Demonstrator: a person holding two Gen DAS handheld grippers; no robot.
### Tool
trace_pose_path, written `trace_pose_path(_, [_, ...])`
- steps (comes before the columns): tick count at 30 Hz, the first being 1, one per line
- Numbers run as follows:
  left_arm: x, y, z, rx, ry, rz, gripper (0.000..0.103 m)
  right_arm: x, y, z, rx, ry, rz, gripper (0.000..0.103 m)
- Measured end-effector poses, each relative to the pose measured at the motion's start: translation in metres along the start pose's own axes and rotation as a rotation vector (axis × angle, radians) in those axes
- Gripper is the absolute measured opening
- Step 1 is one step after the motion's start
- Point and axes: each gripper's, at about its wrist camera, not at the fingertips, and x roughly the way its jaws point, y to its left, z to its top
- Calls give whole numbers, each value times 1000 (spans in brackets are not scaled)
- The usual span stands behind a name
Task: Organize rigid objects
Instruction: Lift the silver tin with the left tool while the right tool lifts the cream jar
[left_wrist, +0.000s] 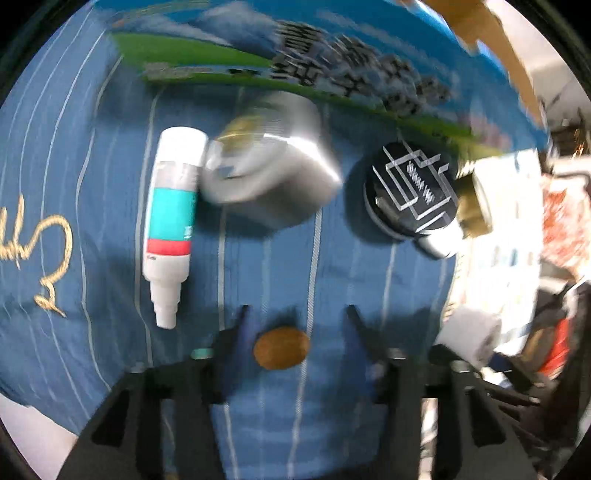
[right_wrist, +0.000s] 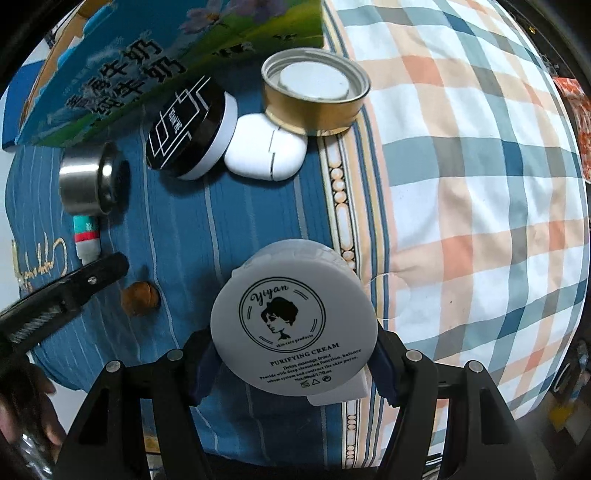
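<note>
Right gripper clamps a round white plastic cream jar, black portrait logo on lid, clear of the blue striped bedspread. Left gripper stands open, empty; a brown nut lies between its fingers.

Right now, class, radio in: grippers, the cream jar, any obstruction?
Right gripper clamped on white cream jar, clear of the bedspread. Left gripper open, empty, above walnut. Nothing blocking.

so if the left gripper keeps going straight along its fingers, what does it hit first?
Probably the brown nut: it lies between the open left gripper fingers, on the blue cloth. Depth is unclear; it could land on cloth just beyond.
</note>
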Motion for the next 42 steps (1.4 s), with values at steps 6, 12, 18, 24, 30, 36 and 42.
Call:
trace_pose_path(6, [-17, 24, 19, -77, 1, -62, 80, -6, -19, 10, 27, -1, 29, 70])
trace_pose_path(12, [-13, 38, 62, -69, -17, -41, 80, -3, -31, 14, 38, -5, 36, 70])
trace_pose_path(18, [21, 22, 85, -32, 14, 15, 80, -4, -35, 16, 53, 1, 36, 70])
trace_pose_path(24, [30, 16, 92, 62, -21, 121, 71, -4, -34, 14, 59, 0, 26, 70])
trace_pose_path(30, [32, 31, 64, 93, 18, 157, 70, 2, -33, 14, 56, 0, 10, 70])
trace_pose_path(36, [44, 33, 76, 102, 35, 190, 70, 15, -26, 15, 67, 16, 1, 70])
trace_pose_path(42, [35, 27, 91, 121, 40, 185, 69, 16, -17, 15, 62, 19, -5, 70])
